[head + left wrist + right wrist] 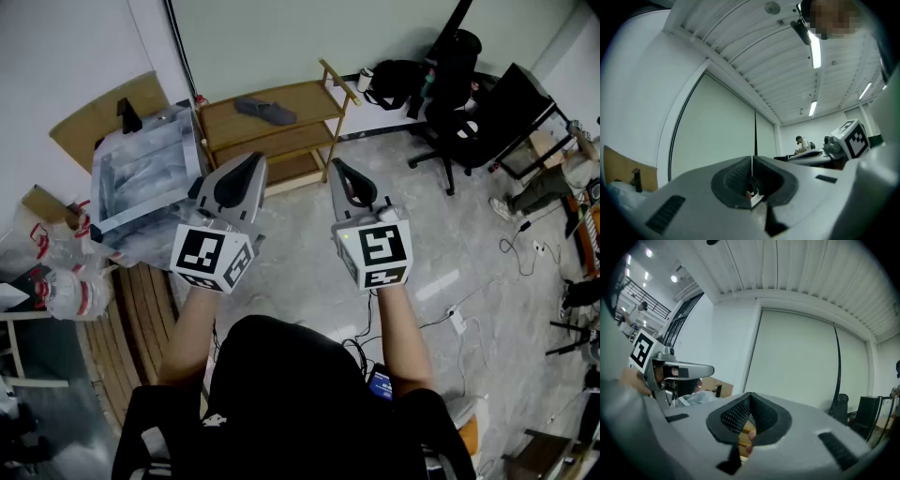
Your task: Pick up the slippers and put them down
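Slipper (pixel 266 112): one, lying on wooden shelf (pixel 314 99).

Grey polished concrete floor (pixel 309 281) with cables (pixel 433 324) trailing over it, a low wooden shelf rack (pixel 319 97) against the pale wall (pixel 281 37), cardboard (pixel 94 122) leaning beside the rack, black office chair (pixel 464 122) off to the right, slatted white ceiling (pixel 754 42) with tube lights (pixel 816 50) on
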Tool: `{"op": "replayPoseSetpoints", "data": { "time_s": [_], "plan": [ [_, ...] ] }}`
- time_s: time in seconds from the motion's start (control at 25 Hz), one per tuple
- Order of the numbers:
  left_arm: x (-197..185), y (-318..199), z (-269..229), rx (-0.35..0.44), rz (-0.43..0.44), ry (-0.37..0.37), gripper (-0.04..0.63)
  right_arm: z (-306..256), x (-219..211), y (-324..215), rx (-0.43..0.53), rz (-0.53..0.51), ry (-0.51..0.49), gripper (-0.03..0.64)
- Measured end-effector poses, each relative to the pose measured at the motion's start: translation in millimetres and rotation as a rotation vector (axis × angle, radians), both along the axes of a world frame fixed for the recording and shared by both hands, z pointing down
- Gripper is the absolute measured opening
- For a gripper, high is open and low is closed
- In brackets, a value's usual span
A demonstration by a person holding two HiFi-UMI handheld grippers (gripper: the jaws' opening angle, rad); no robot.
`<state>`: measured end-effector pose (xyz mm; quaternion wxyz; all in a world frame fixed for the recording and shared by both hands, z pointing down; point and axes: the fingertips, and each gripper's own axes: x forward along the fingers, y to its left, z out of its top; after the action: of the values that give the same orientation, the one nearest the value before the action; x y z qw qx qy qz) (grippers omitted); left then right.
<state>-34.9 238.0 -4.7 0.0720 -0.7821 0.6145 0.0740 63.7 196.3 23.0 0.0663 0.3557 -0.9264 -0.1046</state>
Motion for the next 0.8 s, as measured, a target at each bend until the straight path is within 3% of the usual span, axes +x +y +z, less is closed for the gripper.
{"op": "replayPoseSetpoints", "data": {
  "time_s": [0.24, 0.56, 0.8],
  "plan": [
    [5.5, 2.3, 4.3, -0.015, -0.006, 0.016, 0.011, 8.9, 10.6, -2.0, -0.072, -0.016, -0.072, -0.008],
    [-7.0, 2.1, 26.7, -0.067, -0.051, 0.018, 0.011, 32.2, 13.8, -13.6, -0.133, -0.038, -0.04, -0.008],
    [-19.1, -16.8, 31.0, -0.06, -0.05, 0.029, 0.011, 41.9, -4.3, -30.6, -0.126, -0.058, 0.003, -0.008]
  ]
}}
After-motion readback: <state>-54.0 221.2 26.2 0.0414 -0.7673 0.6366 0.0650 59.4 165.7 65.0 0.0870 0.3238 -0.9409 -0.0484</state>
